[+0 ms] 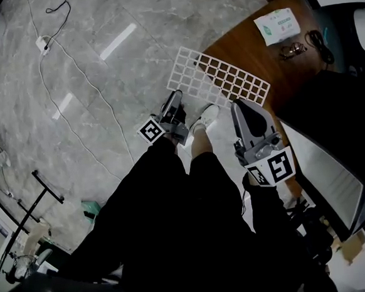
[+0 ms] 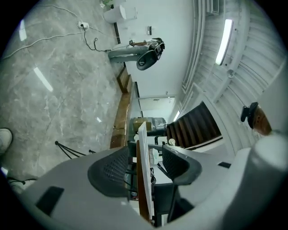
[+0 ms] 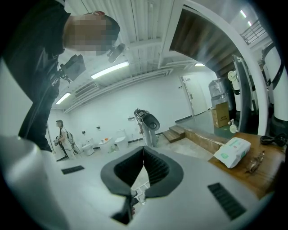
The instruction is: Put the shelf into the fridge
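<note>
The white grid shelf (image 1: pixel 221 76) lies flat, partly on the brown table (image 1: pixel 276 59), with its left part hanging out over the floor. My left gripper (image 1: pixel 177 97) is at the shelf's near left edge. In the left gripper view it (image 2: pixel 144 166) is open, and the shelf (image 2: pixel 142 148) stands edge-on between the jaws with a gap to each pad. My right gripper (image 1: pixel 237 104) is at the shelf's near right edge. In the right gripper view its jaws (image 3: pixel 144 164) are shut, with a piece of the white grid (image 3: pixel 141 187) caught low between the pads.
A white tissue pack (image 1: pixel 277 26) and a pair of glasses (image 1: pixel 293 50) lie on the table beyond the shelf. A dark panel (image 1: pixel 330 105) stands close to the right. A power strip (image 1: pixel 42 43) with cables lies on the grey floor. My shoe (image 1: pixel 205 116) is below the shelf.
</note>
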### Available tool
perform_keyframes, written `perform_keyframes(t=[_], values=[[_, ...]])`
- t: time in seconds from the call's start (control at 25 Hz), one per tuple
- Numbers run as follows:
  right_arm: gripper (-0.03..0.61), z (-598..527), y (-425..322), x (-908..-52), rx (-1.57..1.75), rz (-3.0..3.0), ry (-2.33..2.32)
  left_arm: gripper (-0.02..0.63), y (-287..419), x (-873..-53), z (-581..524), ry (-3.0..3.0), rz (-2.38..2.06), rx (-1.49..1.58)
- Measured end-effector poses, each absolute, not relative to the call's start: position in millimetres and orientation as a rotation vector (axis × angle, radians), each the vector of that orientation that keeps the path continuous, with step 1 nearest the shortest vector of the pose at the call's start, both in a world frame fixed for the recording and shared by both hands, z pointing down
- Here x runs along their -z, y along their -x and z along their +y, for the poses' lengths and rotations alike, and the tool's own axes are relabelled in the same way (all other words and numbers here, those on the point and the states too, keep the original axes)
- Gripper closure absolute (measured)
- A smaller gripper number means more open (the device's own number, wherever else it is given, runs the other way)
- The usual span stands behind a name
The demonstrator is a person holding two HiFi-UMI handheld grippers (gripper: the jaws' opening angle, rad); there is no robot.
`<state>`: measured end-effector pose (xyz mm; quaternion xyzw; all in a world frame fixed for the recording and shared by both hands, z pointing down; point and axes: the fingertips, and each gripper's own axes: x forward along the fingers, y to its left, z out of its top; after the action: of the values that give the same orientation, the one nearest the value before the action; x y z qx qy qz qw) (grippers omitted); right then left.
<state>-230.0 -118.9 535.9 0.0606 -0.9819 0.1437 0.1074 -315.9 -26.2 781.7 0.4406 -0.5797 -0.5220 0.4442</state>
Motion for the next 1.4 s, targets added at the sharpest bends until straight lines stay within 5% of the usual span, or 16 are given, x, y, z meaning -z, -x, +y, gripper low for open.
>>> perform_keyframes(t=[0.4, 0.64, 1.4], values=[[0.572, -142, 214, -550, -0.449, -2.861, -0.200, 0.388, 342, -790, -70, -1.063, -1.506, 1.372], [0.572, -148, 203, -552, -0.453, -2.855, -0.234, 0.572, 342, -789, -73, -1.090, -1.517, 1.364], [0.571, -115, 149, -527, -0.573, -2.820, -0.411, 0.581, 353, -685, -58, -1.070, -1.387, 1.516]])
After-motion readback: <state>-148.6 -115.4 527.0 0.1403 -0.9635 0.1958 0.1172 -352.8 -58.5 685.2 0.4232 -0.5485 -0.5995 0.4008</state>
